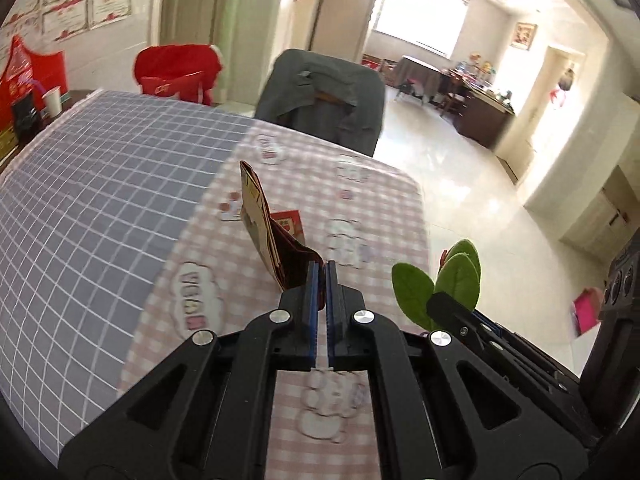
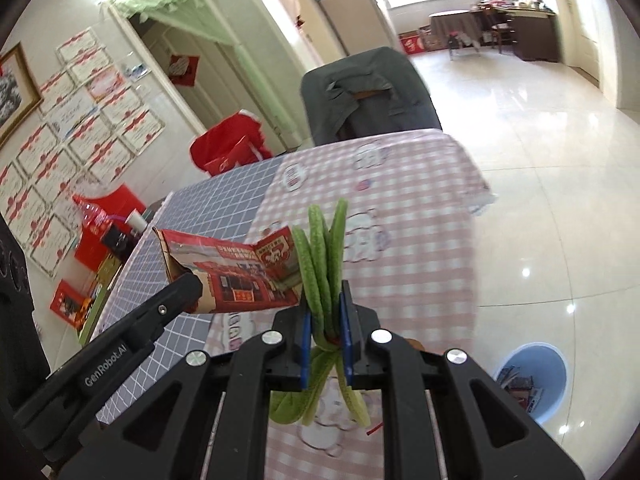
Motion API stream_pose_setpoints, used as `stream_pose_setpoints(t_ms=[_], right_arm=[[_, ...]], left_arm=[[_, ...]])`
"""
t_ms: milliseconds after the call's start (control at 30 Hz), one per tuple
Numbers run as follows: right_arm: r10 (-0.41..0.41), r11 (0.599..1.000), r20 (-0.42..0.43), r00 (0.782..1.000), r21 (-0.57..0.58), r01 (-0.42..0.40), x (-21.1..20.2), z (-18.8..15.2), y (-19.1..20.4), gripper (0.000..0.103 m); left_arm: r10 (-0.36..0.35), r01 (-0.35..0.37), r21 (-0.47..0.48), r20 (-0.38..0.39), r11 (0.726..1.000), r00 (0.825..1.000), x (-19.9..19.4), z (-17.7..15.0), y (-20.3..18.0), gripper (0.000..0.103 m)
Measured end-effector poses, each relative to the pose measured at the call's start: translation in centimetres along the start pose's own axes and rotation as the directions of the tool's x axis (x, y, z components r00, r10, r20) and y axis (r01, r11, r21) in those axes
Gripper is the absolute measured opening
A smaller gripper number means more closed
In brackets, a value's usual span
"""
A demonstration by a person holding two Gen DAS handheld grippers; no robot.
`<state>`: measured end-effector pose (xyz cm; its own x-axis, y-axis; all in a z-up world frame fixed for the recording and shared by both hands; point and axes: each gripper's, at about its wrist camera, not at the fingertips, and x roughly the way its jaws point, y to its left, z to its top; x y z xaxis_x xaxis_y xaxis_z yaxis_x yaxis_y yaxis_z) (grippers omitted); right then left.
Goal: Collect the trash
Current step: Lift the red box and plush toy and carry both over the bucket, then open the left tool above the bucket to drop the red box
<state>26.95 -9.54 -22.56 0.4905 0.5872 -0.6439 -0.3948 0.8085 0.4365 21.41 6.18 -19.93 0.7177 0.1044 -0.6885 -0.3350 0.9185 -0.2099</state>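
Note:
My left gripper (image 1: 322, 270) is shut on a flattened red cardboard box (image 1: 272, 236), held edge-on above the checked tablecloth. The box also shows in the right wrist view (image 2: 236, 272), with the left gripper (image 2: 188, 292) clamped on its lower left corner. My right gripper (image 2: 326, 300) is shut on a bunch of green leaves (image 2: 322, 248), held upright above the table. In the left wrist view the leaves (image 1: 440, 280) and the right gripper (image 1: 452, 308) sit just right of my left gripper.
The table has a grey grid cloth (image 1: 100, 200) and a pink checked cloth (image 1: 360, 208). A chair draped with a grey jacket (image 1: 320, 96) stands at the far side. A blue bin (image 2: 534, 380) holding trash stands on the floor at the right. A paper cup (image 1: 52, 100) and red boxes are at the far left.

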Motion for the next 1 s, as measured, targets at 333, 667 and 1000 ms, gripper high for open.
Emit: stream_pose_setpoints(t_ms=[333,667,1000], right_arm=[[-0.063,0.994,0.047,0.997,0.087,0.058,-5.4,-0.5,-6.6,0.013],[-0.15,0.974,0.088,0.985,0.185,0.132,-10.5,-1.6,-14.0,0.013],[-0.228,0.939,0.081,0.97,0.283,0.197,-13.8,-3.7,-20.9,0.013]], left_arm=[[-0.105,0.106,0.084,-0.019,0.991,0.994,-0.5,-1.8,-8.4,0.003],[-0.204,0.214,0.152,-0.076,0.965,0.976,0.3,-4.2,-17.1,0.003],[-0.256,0.287,0.211,-0.163,0.934,0.953,2.8,-7.3,-24.6,0.001]])
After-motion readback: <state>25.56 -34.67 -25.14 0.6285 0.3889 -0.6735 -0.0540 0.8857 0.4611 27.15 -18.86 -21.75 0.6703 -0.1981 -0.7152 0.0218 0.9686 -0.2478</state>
